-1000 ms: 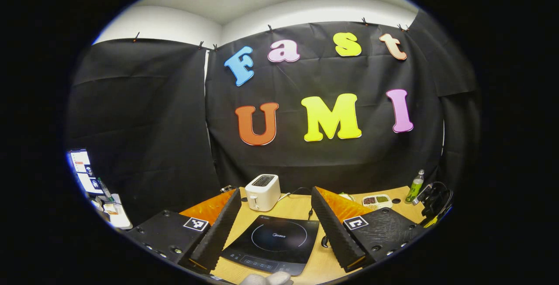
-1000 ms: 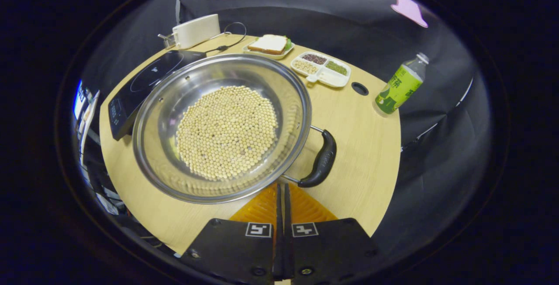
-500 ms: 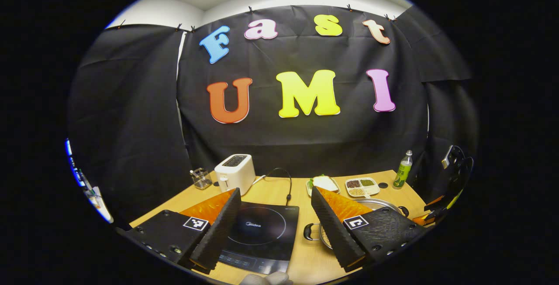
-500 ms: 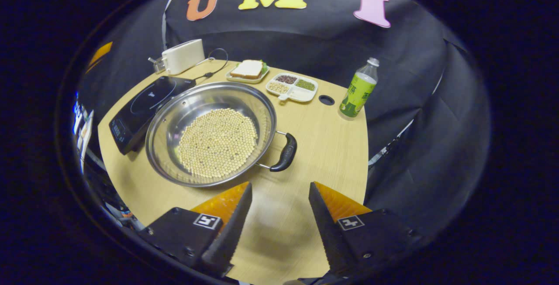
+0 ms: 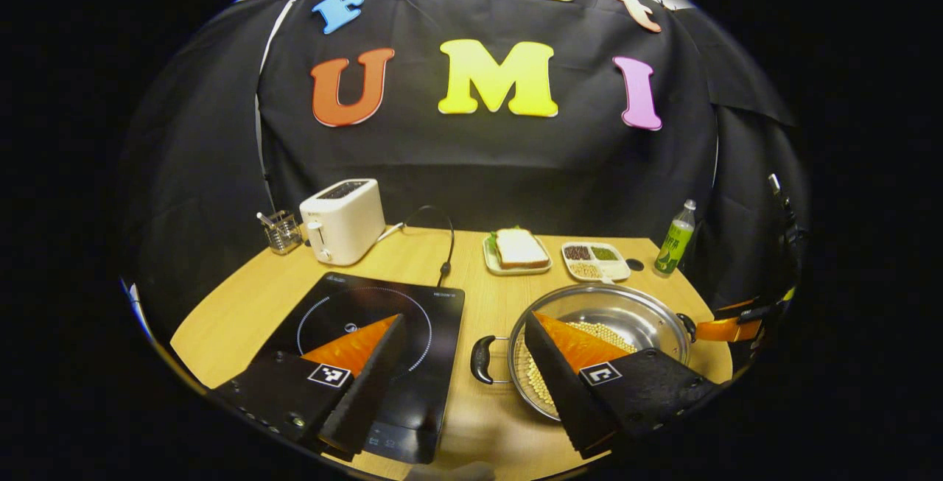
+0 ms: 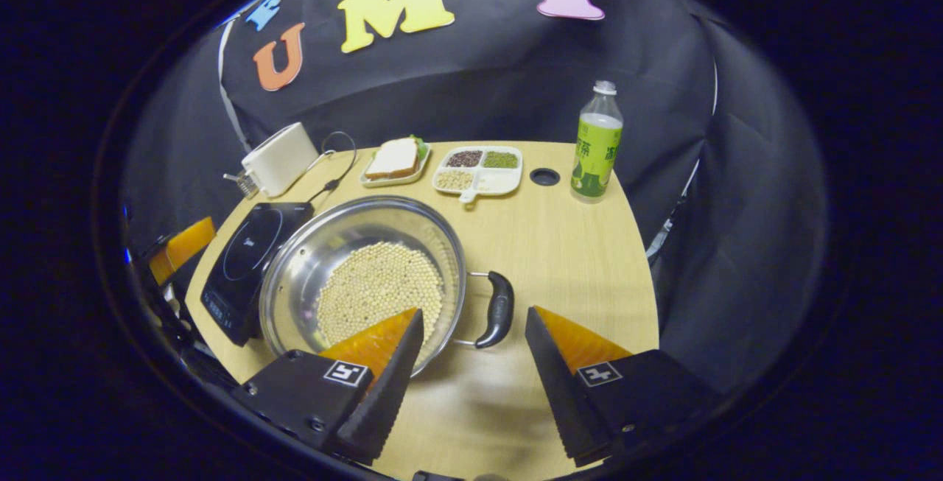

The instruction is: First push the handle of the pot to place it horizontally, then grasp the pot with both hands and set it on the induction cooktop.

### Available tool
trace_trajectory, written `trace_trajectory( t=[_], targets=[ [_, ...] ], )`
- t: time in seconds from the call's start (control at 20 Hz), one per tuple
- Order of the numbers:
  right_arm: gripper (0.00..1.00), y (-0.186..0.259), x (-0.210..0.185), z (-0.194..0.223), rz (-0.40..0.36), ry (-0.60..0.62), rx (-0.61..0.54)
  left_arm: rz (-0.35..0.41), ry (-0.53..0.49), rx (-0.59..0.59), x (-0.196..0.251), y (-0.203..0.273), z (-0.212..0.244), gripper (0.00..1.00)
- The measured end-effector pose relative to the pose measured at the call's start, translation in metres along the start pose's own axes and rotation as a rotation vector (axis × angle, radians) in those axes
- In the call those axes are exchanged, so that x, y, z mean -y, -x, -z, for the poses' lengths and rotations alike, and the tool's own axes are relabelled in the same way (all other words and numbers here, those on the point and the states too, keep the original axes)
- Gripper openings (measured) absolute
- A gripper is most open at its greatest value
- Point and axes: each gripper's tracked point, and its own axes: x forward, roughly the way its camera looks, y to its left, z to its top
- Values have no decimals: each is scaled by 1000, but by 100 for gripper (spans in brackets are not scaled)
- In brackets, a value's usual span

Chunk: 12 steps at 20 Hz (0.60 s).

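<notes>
Table (image 6: pixel 575 245) bears pot (image 6: pixel 309 260); both grippers (image 5: pixel 464 341) (image 6: pixel 471 348) hover, jaws apart.

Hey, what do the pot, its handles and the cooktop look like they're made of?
The pot looks like polished stainless steel: bright, mirror-like walls. Its handles seem to be black plastic grips on thin metal rods, though rubber is possible. The induction cooktop has a glossy black top, likely glass, with a printed ring.

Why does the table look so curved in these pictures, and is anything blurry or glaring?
In the right gripper view, the fisheye lens bows the table edge; the pot wall shows bright reflections, and a soft shadow lies beside its handle. In the left gripper view, the cooktop glass has a mild sheen. Both views look sharp.
</notes>
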Motion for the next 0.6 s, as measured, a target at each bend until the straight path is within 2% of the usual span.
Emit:
trace_trajectory(
  t=[0.2,0.6],
  targets=[
    [87,-24,-2,1,-2,-11,-30,5,62,-138,5,-30,44,97],
    [86,-46,-6,6,2,1,-90,44,35,-239,28,-68,72,96]
  ],
)
